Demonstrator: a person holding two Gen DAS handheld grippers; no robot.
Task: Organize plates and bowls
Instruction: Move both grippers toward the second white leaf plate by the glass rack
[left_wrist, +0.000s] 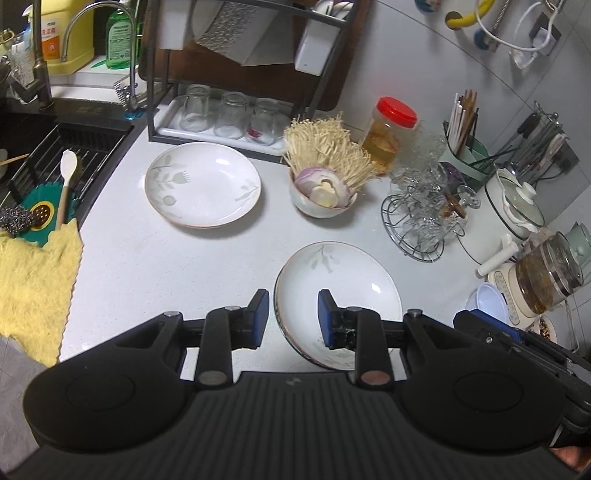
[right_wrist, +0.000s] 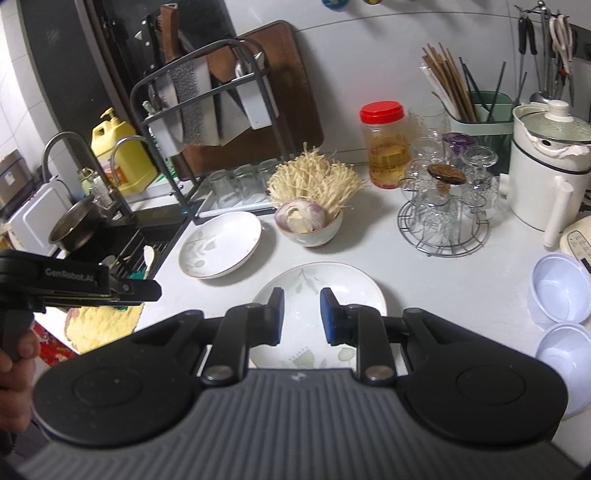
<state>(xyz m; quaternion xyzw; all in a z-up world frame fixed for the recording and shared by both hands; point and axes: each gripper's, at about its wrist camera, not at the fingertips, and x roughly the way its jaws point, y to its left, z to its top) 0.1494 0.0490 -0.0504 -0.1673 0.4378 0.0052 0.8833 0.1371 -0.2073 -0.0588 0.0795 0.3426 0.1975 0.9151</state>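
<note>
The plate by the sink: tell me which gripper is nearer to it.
Left. The left gripper hangs off the near plate's sink-side rim; the right gripper hovers over that near plate, farther from the sink-side plate.

You are working in a home kitchen. Ahead of your jaws the white bench (left_wrist: 155, 266) carries floral plates (left_wrist: 202, 183), a bowl (left_wrist: 318, 206) of sliced onion and enoki mushrooms, and a red-capped jar (left_wrist: 388, 133). Beyond them stands a black dish rack (left_wrist: 236, 85) with upturned glasses (left_wrist: 231, 114) on its tray. Off to the left lies a dark sink (left_wrist: 55, 147) with a curved tap (left_wrist: 125, 55), soap bottles and a scouring pad. To the right are a chopstick holder (right_wrist: 480, 107), a lidded pot (right_wrist: 546, 162) and a glass kettle (left_wrist: 546, 273).
</note>
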